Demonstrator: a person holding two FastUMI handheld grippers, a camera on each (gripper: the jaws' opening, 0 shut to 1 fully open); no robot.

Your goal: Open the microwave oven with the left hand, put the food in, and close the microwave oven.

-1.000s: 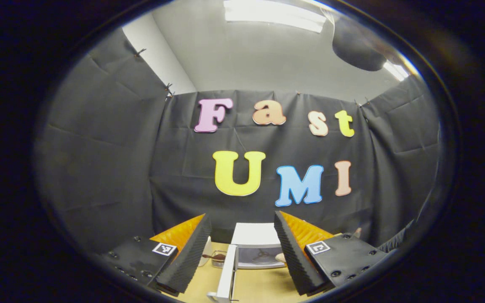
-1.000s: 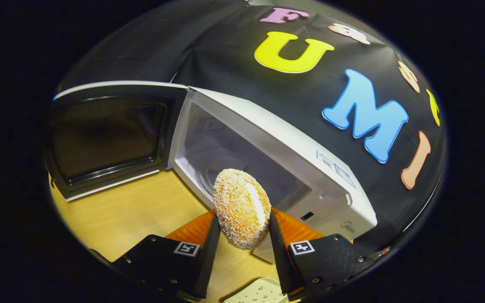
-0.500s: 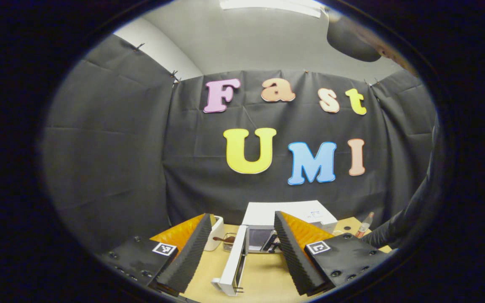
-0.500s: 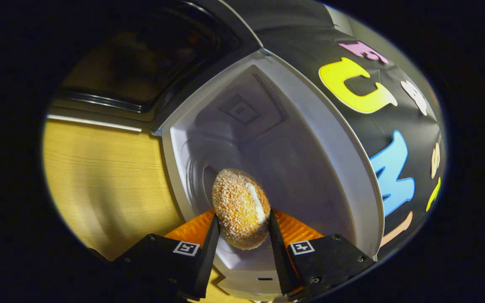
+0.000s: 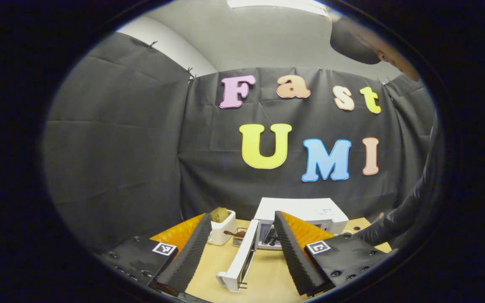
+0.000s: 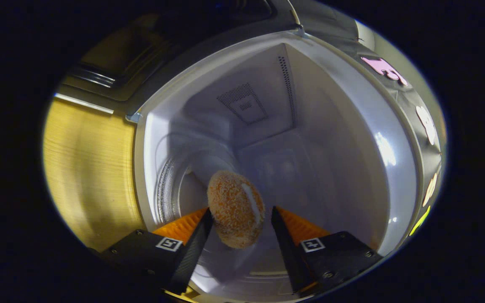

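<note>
Reaching into the microwave (image 6: 293,139), the right gripper (image 6: 239,219) has just let go: its jaws now stand apart with a gap on each side of the bun (image 6: 235,209), where half a second ago both fingers pinched it. The bun sits between the fingers, at about 6 o'clock in the right gripper view, over the turntable (image 6: 175,189) at 8 o'clock; whether it already rests on the floor of the cavity I cannot tell. The cavity looms larger than before, so the gripper has gone deeper in. That likely means the food is delivered, and what remains is to withdraw and shut the door.

In the left gripper view, the left gripper (image 5: 239,244) hangs back, jaws spread and empty, well apart from the oven. The door (image 5: 239,263) stands open at 6 o'clock, edge-on, with a toaster (image 5: 221,227) at 7 o'clock and the sleeve (image 5: 398,223) reaching in at 4 o'clock. Compared with a second ago this view has tipped down, showing more table (image 5: 267,282).
</note>
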